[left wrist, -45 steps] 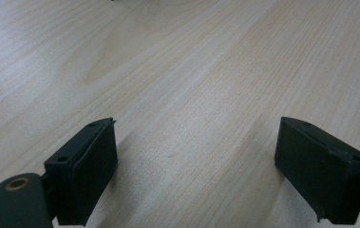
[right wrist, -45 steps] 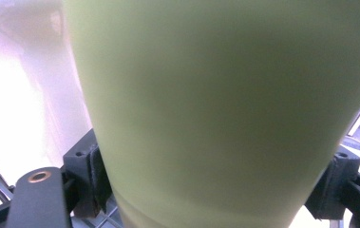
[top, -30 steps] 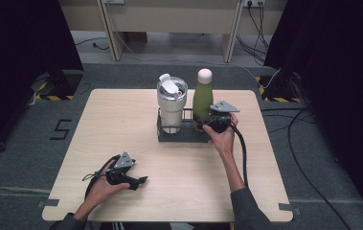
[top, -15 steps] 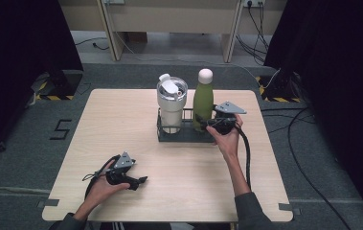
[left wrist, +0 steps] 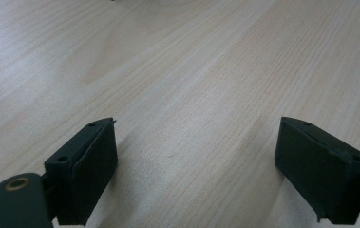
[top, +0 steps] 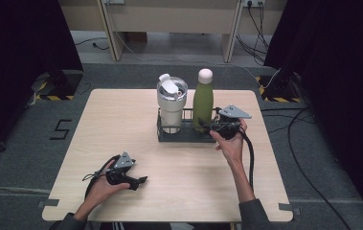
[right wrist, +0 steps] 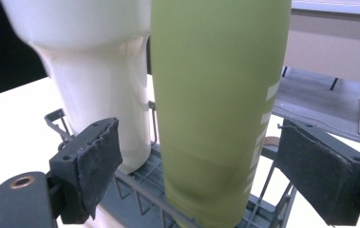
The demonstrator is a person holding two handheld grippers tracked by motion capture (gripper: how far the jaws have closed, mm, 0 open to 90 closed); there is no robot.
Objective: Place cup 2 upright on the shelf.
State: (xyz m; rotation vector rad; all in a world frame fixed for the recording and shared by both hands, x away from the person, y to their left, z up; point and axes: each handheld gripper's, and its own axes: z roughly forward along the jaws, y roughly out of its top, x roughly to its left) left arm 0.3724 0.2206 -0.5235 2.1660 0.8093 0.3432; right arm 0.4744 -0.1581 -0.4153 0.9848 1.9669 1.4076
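Since a second ago, the right gripper (top: 209, 127) has drawn back a little toward the table's right side, away from the green bottle (top: 203, 98). Its jaws stand wide, one either side of the bottle's lower body in the right gripper view, neither touching it. That bottle stands upright in the black wire rack (top: 169, 136), just beside the white tumbler (top: 171, 100). Well apart, the left gripper (top: 141, 181) rests low over the table (top: 121, 115), jaws wide, holding nothing.

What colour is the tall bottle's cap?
The bottle has a pale pinkish-cream cap; the high view shows it best.
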